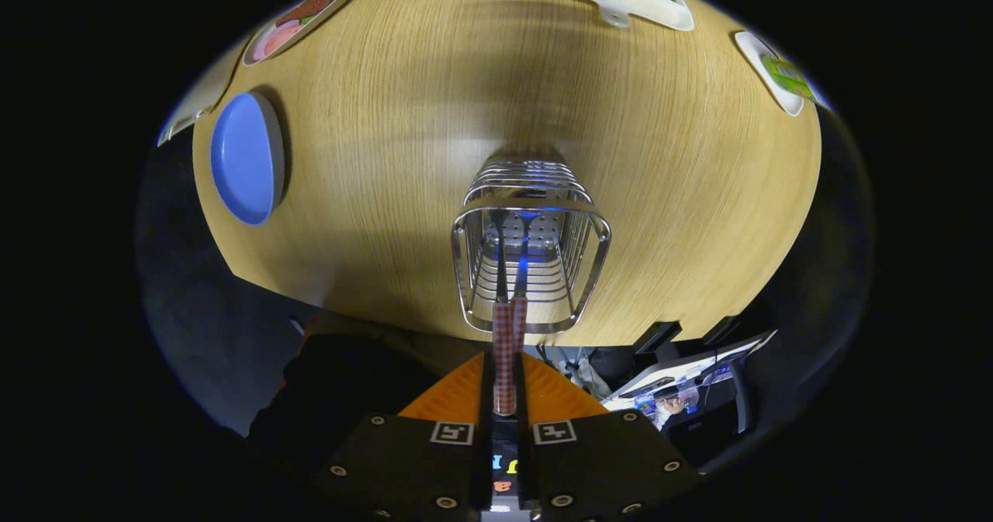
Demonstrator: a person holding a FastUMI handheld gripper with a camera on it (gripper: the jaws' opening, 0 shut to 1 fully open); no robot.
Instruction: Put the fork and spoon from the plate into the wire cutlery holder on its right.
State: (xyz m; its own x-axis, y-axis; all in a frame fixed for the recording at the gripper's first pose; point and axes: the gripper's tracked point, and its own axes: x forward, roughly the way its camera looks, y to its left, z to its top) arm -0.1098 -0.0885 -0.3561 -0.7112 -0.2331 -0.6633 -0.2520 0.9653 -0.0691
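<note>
Checked-handled utensil (505,351) is pinched between the pressed-together claw (504,398) fingers; its long axis points straight ahead, working end already inside the wire cutlery holder (531,262) on the table (388,157).

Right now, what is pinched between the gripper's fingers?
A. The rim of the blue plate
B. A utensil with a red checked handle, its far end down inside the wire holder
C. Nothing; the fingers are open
B: the gripper is shut on the checked-handled utensil, which runs into the wire holder; the blue plate lies off to the side.
</note>
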